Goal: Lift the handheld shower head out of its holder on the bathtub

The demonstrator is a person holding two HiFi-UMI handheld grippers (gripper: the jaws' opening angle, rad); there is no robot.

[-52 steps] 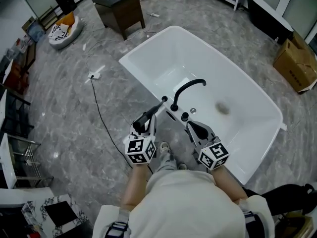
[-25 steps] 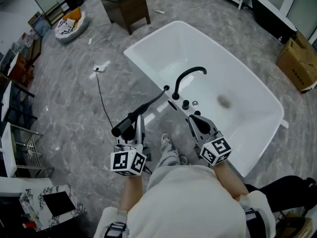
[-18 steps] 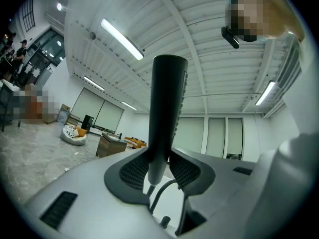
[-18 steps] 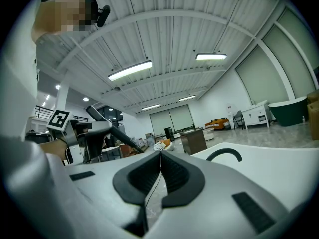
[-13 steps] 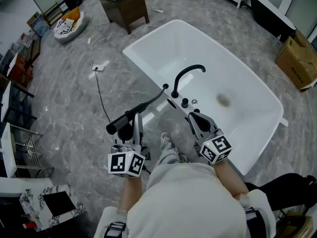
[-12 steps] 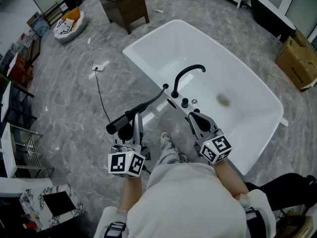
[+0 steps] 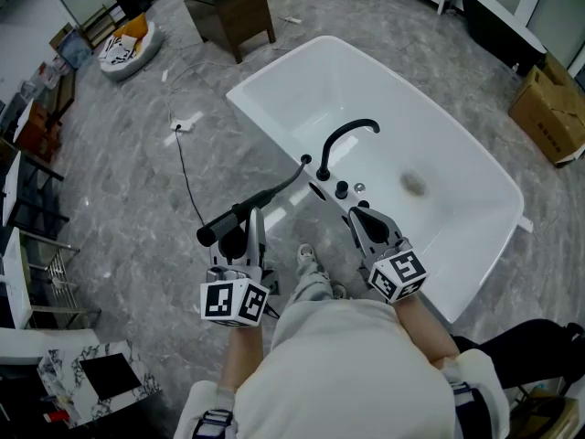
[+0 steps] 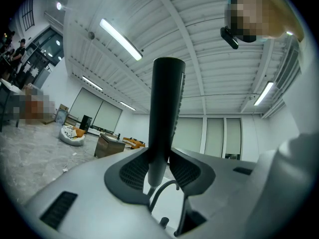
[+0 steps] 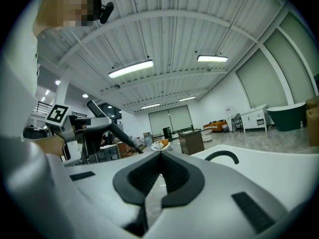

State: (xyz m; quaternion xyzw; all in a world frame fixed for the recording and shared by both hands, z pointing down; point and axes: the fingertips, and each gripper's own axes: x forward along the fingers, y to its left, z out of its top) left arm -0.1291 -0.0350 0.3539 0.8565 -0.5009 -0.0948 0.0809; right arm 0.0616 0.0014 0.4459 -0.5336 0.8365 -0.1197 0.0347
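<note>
The black handheld shower head (image 7: 277, 191) is clamped in my left gripper (image 7: 245, 230), out over the floor beside the white bathtub (image 7: 265, 135). Its thick end points left, and its thin end runs back to the holder (image 7: 306, 161) on the tub rim. In the left gripper view the wand (image 8: 164, 108) stands upright between the pads of that gripper (image 8: 159, 172). My right gripper (image 7: 358, 216) hovers at the rim near the black faucet (image 7: 347, 140), shut and empty. In the right gripper view its jaws (image 9: 159, 158) meet, and the wand (image 9: 113, 127) shows at the left.
Two small black knobs (image 7: 341, 190) sit on the rim by the faucet. A cable (image 7: 187, 190) trails across the marble floor to a power strip (image 7: 187, 122). A dark wooden cabinet (image 7: 228, 7) stands beyond the tub, a cardboard box (image 7: 548, 103) at right. The person's shoe (image 7: 306, 262) is between the grippers.
Since the earliest frame my left gripper has drawn the shower head back and left, away from the tub rim. Over the last second both grippers have held still.
</note>
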